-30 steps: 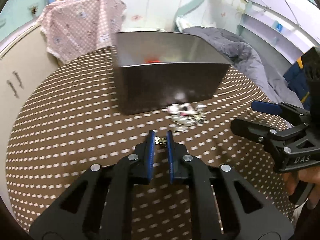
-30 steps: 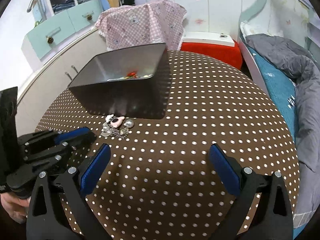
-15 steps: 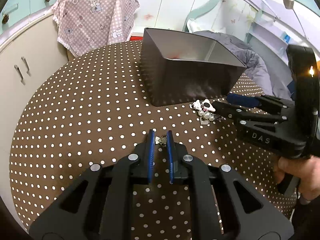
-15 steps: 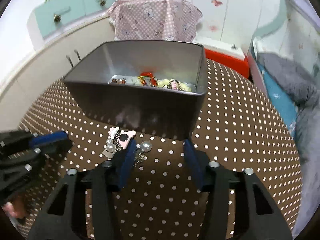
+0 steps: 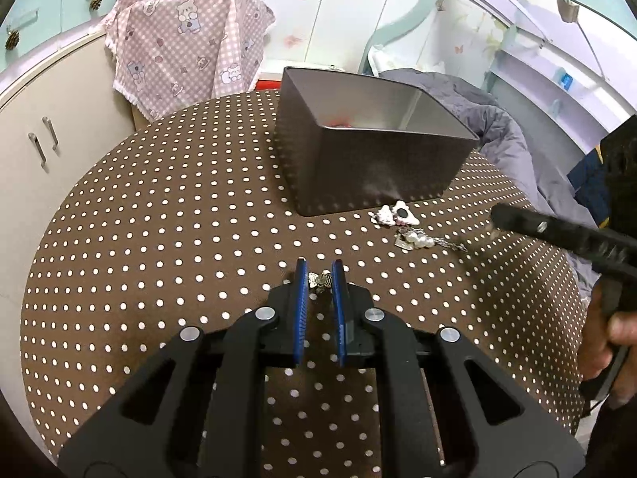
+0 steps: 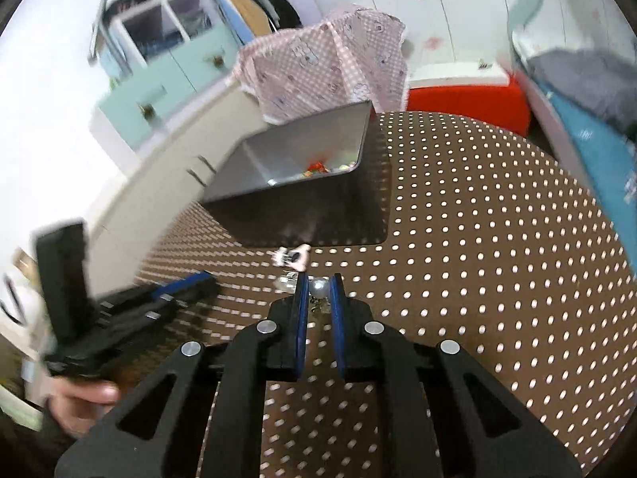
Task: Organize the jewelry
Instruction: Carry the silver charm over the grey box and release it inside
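Nearest in the left wrist view, the left tool (image 5: 317,279) is nearly closed, its blue pads pinching a small silver trinket (image 5: 320,280) just above the dotted worktop (image 5: 159,239). In the right wrist view, the right tool (image 6: 317,287) has its pads drawn in on a pearl piece (image 6: 319,287), with a bit of chain below it, so both tools have a catch. A little farther on, the pink-and-white charm (image 5: 398,214) lies loose on the worktop, just in front of the near wall of the grey tin (image 5: 370,171). Inside the tin, red and pale beads (image 6: 322,167) already rest on the bottom. The step in hand looks like picking up the strays. The next move probably calls for lifting each tool clear of the near rim, carrying it over the tin and opening it there, taking care that the chain does not snag.
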Tool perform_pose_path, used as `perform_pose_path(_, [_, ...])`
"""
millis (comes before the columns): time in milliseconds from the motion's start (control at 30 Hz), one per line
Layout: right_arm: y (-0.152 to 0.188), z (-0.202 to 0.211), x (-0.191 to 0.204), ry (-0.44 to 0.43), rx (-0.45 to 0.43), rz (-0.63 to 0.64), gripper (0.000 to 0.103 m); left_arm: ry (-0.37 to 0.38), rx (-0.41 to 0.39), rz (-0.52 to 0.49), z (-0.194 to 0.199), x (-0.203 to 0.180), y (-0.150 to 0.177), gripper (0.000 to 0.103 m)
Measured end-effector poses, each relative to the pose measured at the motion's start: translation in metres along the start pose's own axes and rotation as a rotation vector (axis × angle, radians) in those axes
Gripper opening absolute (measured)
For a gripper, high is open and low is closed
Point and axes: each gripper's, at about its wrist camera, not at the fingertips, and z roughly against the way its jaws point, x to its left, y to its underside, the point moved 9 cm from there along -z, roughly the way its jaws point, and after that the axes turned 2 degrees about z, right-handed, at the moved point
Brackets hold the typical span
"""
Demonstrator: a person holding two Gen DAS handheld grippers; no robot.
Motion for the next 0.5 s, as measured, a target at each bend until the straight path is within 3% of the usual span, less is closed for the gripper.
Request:
perform_pose_path(67, [-0.004,0.007,-0.002,-0.040,-0.010,-0.026,0.010,0.005,-0.003,-0.006,0.004,-0.006,0.002,0.012])
perform_pose_path(233, [-0.021,0.030,0.005,0.002,-0.048,0.039,0.010,0.028,-0.033,-0.024,0.022,-0.019,-0.008,0.012])
perform_pose_path(500, [-0.091,0.054,0.051,0.067,-0.155,0.229,0.010,0.053,-0.165,-0.076,0.073,-0.039,-0.077,0.012])
